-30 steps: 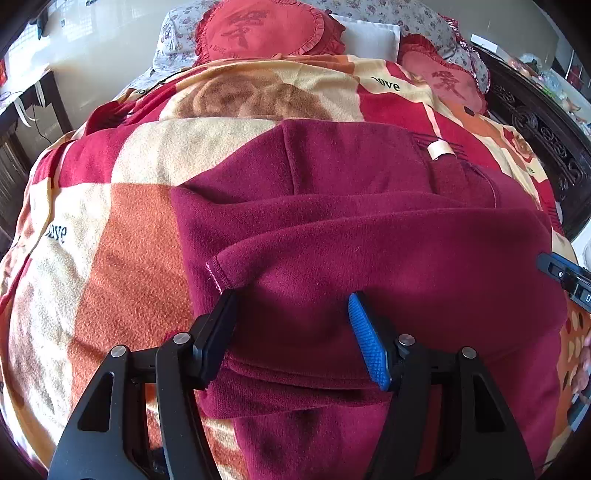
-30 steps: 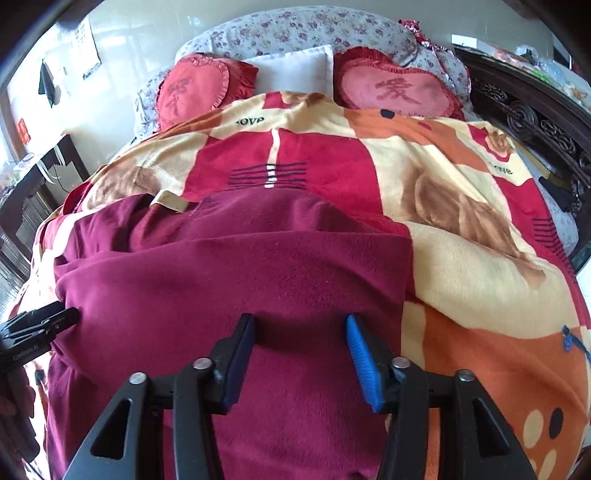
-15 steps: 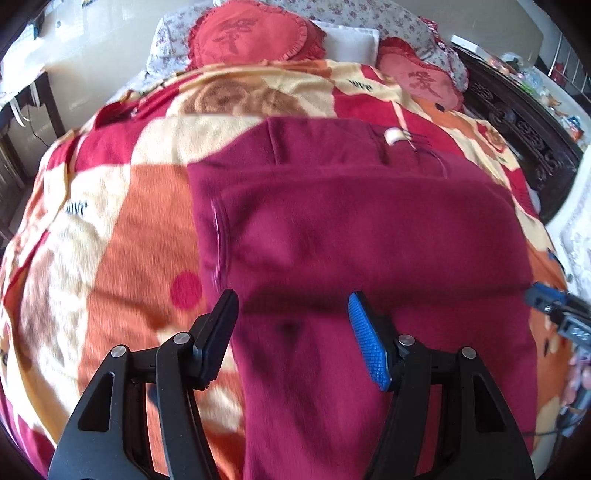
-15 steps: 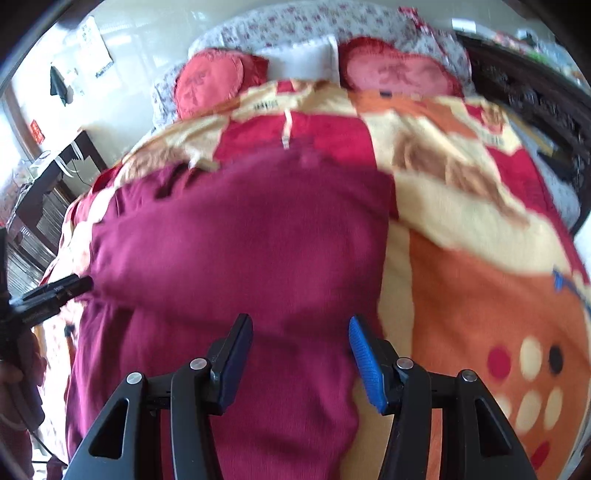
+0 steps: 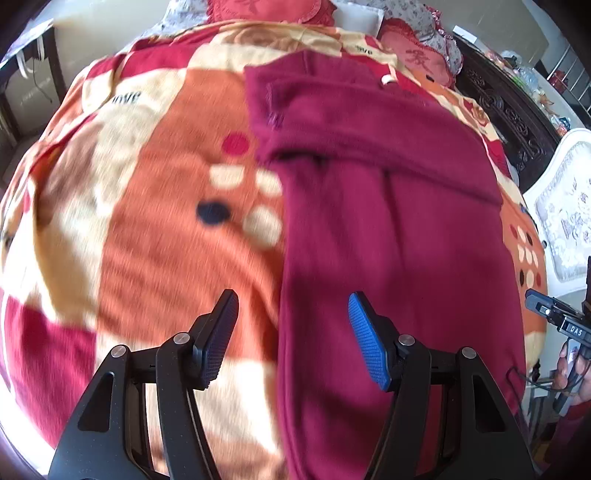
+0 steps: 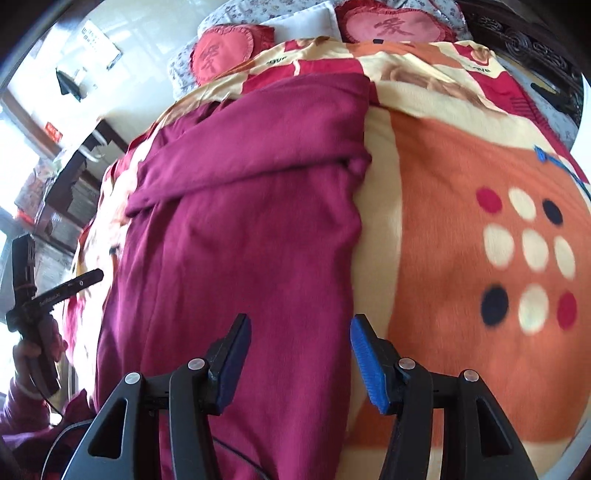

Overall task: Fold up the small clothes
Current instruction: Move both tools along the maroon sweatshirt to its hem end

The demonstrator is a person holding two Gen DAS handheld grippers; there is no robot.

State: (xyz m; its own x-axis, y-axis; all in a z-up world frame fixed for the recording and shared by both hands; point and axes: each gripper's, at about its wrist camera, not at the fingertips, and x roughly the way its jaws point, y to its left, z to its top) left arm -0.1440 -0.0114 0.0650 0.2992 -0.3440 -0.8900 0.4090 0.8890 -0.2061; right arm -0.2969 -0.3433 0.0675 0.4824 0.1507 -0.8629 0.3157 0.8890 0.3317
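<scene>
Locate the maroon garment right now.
The maroon garment lies on the patterned blanket, right of centre in the left wrist view and left of centre in the right wrist view, its far end folded over towards the red cushions.

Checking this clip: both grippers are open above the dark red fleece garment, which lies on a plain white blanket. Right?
Not quite. The dark red fleece garment lies on an orange, red and cream patterned blanket, not a plain white one, as the right wrist view shows. The left gripper and right gripper are open.

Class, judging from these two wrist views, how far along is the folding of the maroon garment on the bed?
Done: the maroon fleece garment has its far part folded over, lying flat on the patterned orange blanket. In hand: nothing; left gripper and right gripper hover above it with open jaws. Left: folding the long near part.
</scene>
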